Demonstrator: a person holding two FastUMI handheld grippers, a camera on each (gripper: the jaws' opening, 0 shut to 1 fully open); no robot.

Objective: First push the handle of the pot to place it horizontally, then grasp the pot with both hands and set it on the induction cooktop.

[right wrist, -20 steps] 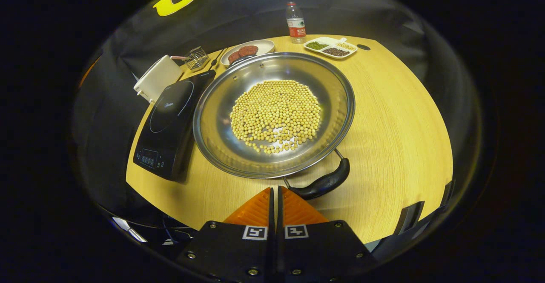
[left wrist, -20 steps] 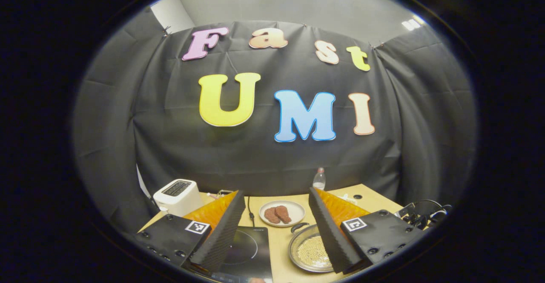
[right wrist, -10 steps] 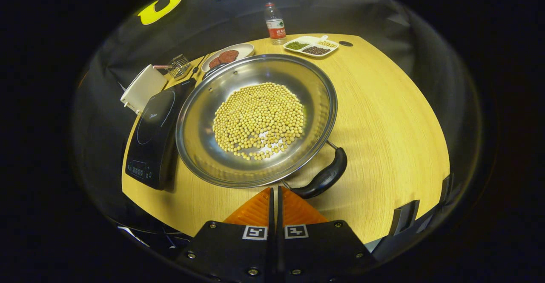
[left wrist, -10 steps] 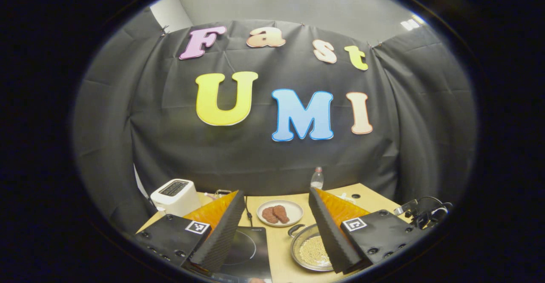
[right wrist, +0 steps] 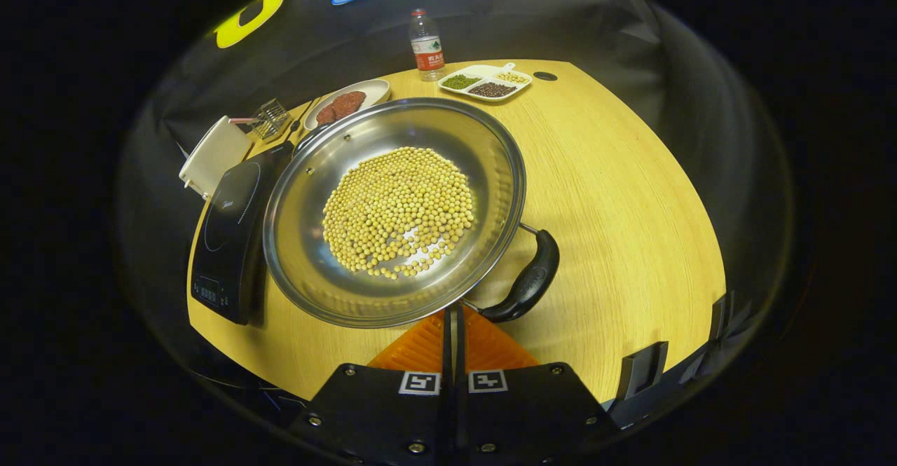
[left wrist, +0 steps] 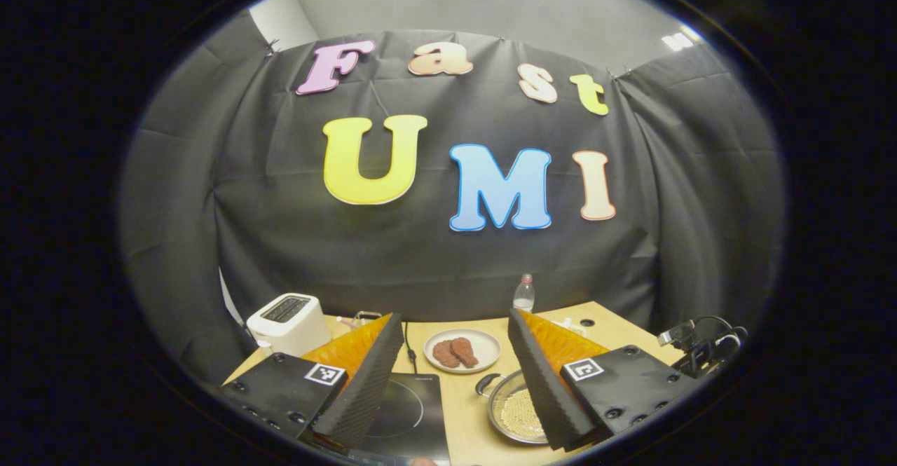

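A wide steel pot [right wrist: 301,235] full of yellow beans stands on the wooden table [right wrist: 617,193], just right of the black induction cooktop [right wrist: 228,231]. Its near black handle [right wrist: 527,282] points down and right in the right gripper view; a second handle [right wrist: 308,145] shows at the far rim. My right gripper [right wrist: 453,313] is shut, with its tips at the pot's near rim beside the handle's base. In the left gripper view my left gripper [left wrist: 455,317] hangs open above the table, holding nothing, with the cooktop [left wrist: 410,417] and pot [left wrist: 499,403] below it.
At the back of the table stand a white toaster [right wrist: 210,154], a small wire rack [right wrist: 270,117], a plate of brown meat [right wrist: 343,101], a water bottle [right wrist: 425,45] and a divided dish of seasonings [right wrist: 487,82]. Bare wood lies right of the pot.
The pot has turned: its near handle swung up and to the right in the right gripper view, with the shut right gripper following its base. The left gripper barely moved.
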